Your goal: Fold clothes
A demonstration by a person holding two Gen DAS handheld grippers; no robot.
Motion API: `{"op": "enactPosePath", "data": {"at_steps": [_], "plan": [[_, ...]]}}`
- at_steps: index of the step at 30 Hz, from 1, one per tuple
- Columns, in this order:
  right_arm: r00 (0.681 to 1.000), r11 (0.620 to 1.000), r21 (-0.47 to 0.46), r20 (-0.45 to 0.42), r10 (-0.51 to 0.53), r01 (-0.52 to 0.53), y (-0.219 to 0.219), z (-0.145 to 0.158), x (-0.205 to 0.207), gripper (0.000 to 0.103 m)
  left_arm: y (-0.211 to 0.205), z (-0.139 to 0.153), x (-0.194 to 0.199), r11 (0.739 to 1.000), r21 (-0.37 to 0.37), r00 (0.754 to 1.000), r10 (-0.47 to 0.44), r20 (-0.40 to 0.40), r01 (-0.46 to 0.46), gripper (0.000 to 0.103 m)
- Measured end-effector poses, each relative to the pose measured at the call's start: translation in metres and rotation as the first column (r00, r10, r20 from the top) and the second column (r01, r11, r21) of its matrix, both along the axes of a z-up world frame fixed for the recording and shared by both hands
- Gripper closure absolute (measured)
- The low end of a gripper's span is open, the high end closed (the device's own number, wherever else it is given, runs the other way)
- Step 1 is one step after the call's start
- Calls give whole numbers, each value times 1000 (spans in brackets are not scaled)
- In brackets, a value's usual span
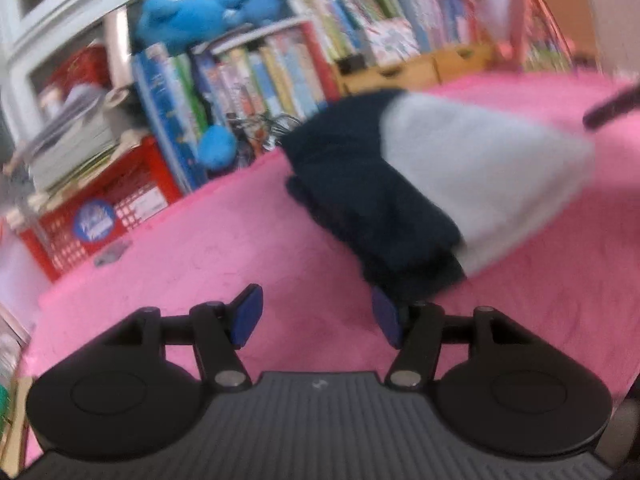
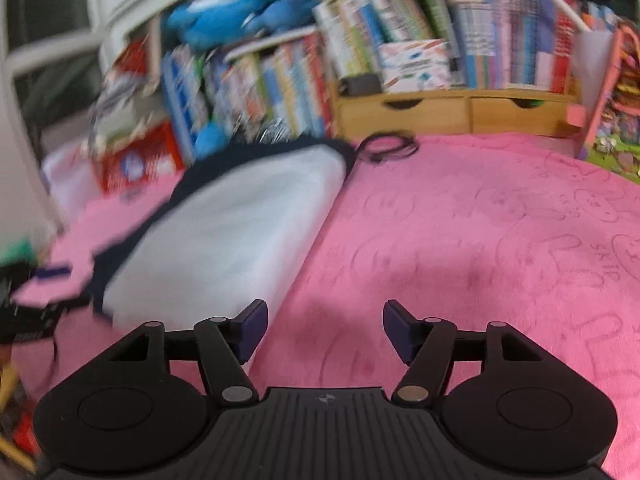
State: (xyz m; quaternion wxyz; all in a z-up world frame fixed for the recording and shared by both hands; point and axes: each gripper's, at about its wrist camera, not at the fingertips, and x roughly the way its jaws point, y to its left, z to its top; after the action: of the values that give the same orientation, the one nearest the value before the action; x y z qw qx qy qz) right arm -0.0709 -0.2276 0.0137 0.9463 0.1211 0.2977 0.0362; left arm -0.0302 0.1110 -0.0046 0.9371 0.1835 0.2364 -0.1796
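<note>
The folded garment [image 1: 440, 184], white with navy sleeves, lies as a compact bundle on the pink blanket [image 1: 240, 248] in front of the bookshelf [image 2: 440, 40]. The left gripper [image 1: 318, 320] stands open and empty at its near navy corner, and the right gripper [image 2: 324, 330] is open and empty beside its white edge. Any tidying press should probably come flat and gently, so the layers do not slip apart.

One folded garment [image 1: 420, 184], two wooden drawers [image 2: 460, 112], one red crate [image 1: 100, 216].
</note>
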Motion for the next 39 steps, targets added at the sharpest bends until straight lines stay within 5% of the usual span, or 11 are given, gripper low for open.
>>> {"op": "enactPosePath", "data": {"at_steps": [4,8,11,16,21,23,24,29,35,37,39], "plan": [[998,997,50,-16,-62,63,-11,-3,49,37,3,43,41,970,-243,996,-42,-72,23,44],[999,996,87,-28,-35,37,-6,-12,103,37,-37,72,96,876,-476,967,-182,-177,78,39],[1000,989,145,-23,-8,11,-3,-20,136,37,-79,70,150,837,-547,941,-193,-279,9,30],[999,973,227,8,48,-49,2,-38,155,33,-140,38,234,844,-512,862,-134,-489,-159,30],[997,966,247,-4,78,-75,-1,-42,155,26,-189,4,268,904,-386,827,-70,-558,-184,29],[997,965,252,-9,78,-73,-2,-41,154,25,-202,-6,275,924,-328,819,-28,-573,-198,42],[997,967,246,-10,78,-73,-1,-40,154,25,-207,-9,278,930,-311,818,-18,-575,-198,58],[997,972,224,-19,79,-73,3,-37,151,20,-214,-12,293,916,-342,812,-31,-583,-210,68],[996,974,214,-21,83,-77,6,-37,149,17,-206,-12,305,893,-329,831,84,-549,-307,68],[996,974,213,-21,85,-79,5,-38,149,16,-202,-3,296,902,-302,861,128,-492,-307,68],[996,976,205,-23,84,-78,6,-37,150,16,-201,11,274,932,-250,919,162,-358,-262,68]]}}
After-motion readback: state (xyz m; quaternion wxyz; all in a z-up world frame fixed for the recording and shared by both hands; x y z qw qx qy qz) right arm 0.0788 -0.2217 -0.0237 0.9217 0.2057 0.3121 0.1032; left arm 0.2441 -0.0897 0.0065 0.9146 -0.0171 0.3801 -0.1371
